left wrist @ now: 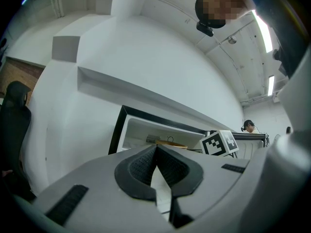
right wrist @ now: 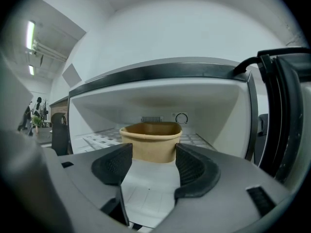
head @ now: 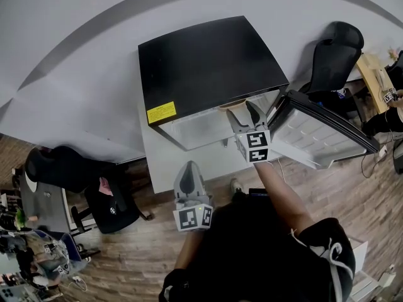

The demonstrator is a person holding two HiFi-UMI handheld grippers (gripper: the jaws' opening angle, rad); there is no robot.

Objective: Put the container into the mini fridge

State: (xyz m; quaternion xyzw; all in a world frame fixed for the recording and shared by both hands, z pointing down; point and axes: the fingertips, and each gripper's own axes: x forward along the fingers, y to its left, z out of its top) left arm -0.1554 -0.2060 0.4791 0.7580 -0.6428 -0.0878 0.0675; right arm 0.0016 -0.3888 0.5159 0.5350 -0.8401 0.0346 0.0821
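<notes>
Closest to us, our left gripper (head: 187, 168) is shut tight with nothing in it, out in front of the mini fridge (head: 208, 61). Our right gripper (right wrist: 153, 159) reaches into the mini fridge and pinches the brown container (right wrist: 150, 142) by its sides, near the fridge's back wall.

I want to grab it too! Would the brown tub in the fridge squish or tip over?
Probably squishy: the container looks like thin paper, open-topped, so the right gripper at its sides could dent it. Likely light; nothing shows above its rim. Low and wide, it should hardly tip.
</notes>
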